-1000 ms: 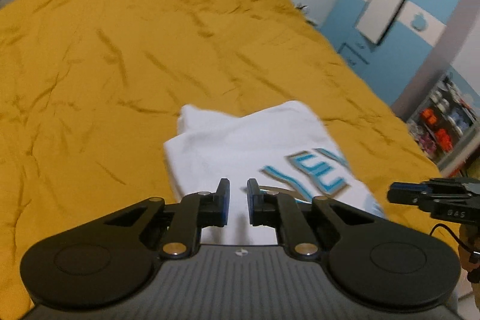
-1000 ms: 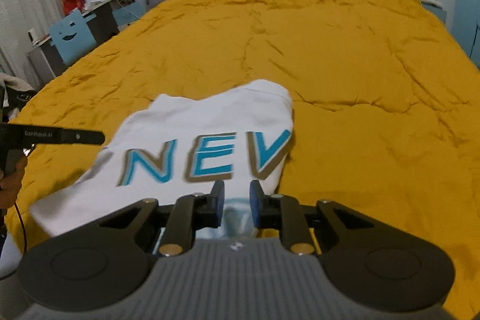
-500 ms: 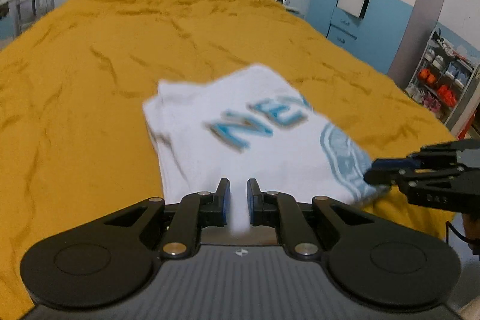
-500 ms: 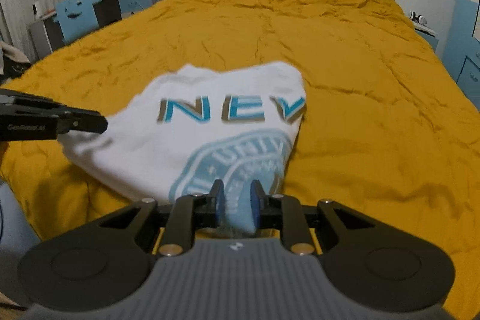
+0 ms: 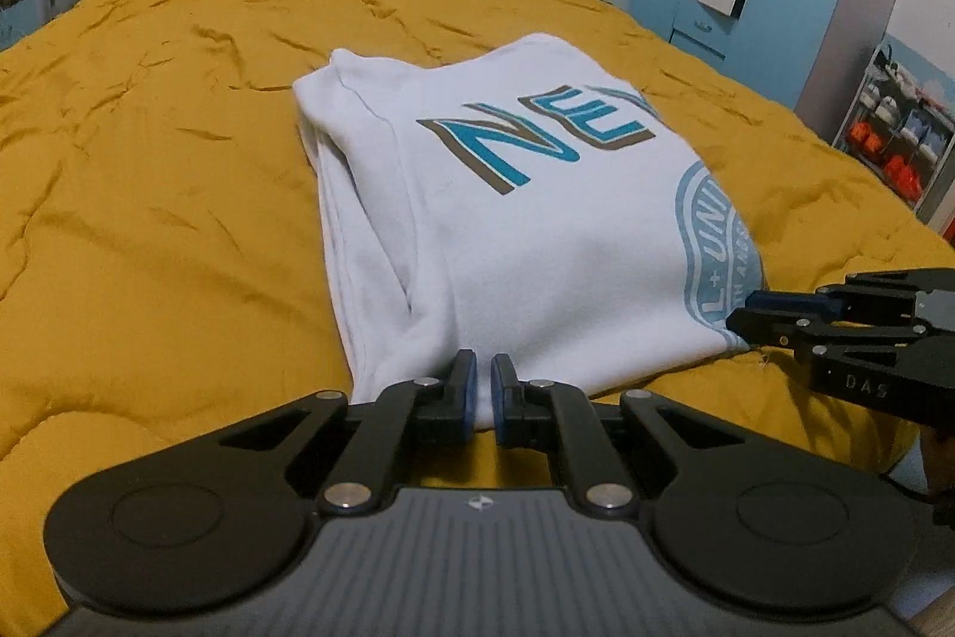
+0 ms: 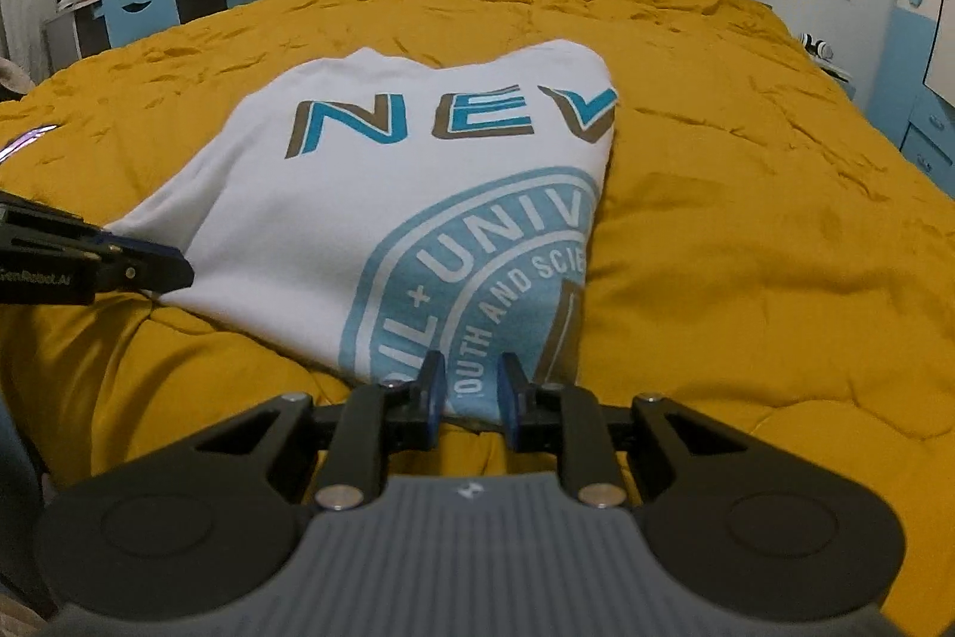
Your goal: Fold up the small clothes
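The left gripper pinches the near left corner of the white shirt, its pads nearly together on the cloth. The shirt stretches ahead of it, folded, lying on the bed with its yellow cover. Off to its right, the right gripper pinches the near right corner at the blue round print, a fold of cloth pressed between its pads.

To finish this step well, I would lower both corners level with each other, keep the near hem taut between the two grippers, and let go only once the cloth rests flat, so no crease gets trapped.

Compared with a second ago, the shirt has come down from the air and now lies more fully on the bed, the lettering sharp and the round print in view.
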Demonstrator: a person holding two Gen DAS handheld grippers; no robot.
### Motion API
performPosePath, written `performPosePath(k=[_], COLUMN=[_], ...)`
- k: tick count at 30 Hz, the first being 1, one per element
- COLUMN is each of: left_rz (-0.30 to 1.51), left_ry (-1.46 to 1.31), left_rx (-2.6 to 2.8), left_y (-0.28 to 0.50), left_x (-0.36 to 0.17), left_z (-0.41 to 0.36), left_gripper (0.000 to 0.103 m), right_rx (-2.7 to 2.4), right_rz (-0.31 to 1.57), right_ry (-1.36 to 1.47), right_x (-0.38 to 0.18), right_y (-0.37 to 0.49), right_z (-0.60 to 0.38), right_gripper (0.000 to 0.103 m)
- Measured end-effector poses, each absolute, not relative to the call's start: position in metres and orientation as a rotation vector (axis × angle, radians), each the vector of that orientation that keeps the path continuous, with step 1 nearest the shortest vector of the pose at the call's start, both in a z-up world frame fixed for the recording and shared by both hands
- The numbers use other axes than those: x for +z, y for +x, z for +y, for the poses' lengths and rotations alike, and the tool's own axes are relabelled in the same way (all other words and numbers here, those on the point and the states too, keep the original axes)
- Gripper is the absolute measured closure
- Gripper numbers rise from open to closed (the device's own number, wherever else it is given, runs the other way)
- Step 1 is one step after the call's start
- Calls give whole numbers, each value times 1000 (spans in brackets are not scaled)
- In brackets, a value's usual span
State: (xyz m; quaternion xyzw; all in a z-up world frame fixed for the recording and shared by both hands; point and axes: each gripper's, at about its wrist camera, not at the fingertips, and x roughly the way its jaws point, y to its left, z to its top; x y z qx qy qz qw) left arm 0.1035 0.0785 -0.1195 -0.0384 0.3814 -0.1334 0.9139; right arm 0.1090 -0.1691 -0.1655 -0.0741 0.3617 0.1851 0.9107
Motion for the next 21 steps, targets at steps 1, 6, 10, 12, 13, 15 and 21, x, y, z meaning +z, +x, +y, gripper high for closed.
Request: performPosePath(k=[1,6,10,12,13,15,21], left_rz=[775,718,708,717,722,734,642], left_ry=[-90,-150,-178,-199,-205,-204,-169], left_rx=[-277,-242,-227,-218,-215,-204,-189], left_y=[102,85,73,69,67,62,49], left_x=[-118,-111,-109,-108,-107,-105,-57], left_z=[81,95,103,106,108,108,101], left_gripper=[92,93,93,93,93,92,72], right_rx=[384,384,379,383,387,391,361], right_rz=[743,747,749,752,754,763,726], right_ry=[-148,-90,-70,-74,-73,-69,-34], right_x=[-163,-152,-148,-147,-146,-142,-99], right_y=[109,106,99,92,90,84,75], right_z=[-170,-179,-183,-184,-185,-186,-199], right_gripper=[89,89,88,86,82,76,56])
